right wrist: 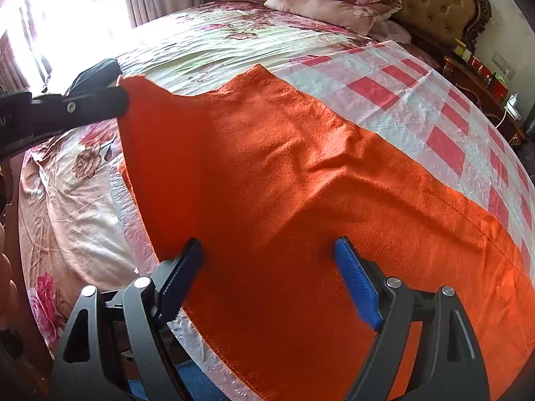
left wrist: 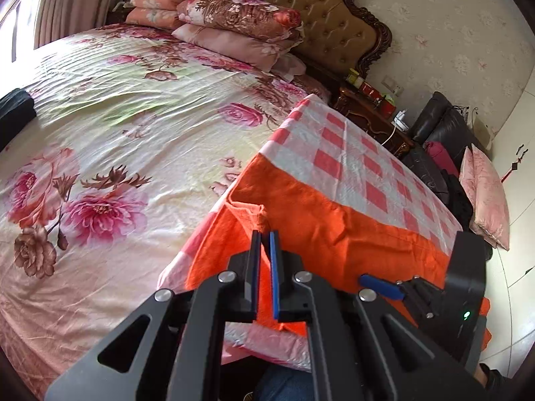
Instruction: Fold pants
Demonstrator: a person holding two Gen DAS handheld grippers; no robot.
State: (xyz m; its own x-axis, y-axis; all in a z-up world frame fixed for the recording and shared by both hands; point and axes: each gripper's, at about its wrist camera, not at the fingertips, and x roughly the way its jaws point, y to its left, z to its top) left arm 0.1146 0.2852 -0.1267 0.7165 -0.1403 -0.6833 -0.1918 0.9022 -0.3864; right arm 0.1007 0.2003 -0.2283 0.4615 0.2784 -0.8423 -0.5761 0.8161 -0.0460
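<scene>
Orange pants (left wrist: 334, 234) (right wrist: 284, 167) lie spread on a red-and-white checked sheet (left wrist: 351, 153) (right wrist: 401, 77). My left gripper (left wrist: 265, 234) is shut on a bunched corner of the pants at their left end. In the right wrist view, the left gripper (right wrist: 117, 100) holds that corner raised off the surface, so the cloth slopes up toward it. My right gripper (right wrist: 269, 250) stands open over the near edge of the pants, its blue pads wide apart and low against the cloth. One of its blue fingers (left wrist: 381, 285) shows at the right in the left wrist view.
The checked sheet lies over the near right part of a bed with a floral cover (left wrist: 117, 117). Pillows (left wrist: 234, 20) are stacked at the headboard. A dark garment (left wrist: 15, 107) lies at the bed's far left. A nightstand (left wrist: 374, 110), dark sofa (left wrist: 441, 127) and pink cushion (left wrist: 488, 193) stand at right.
</scene>
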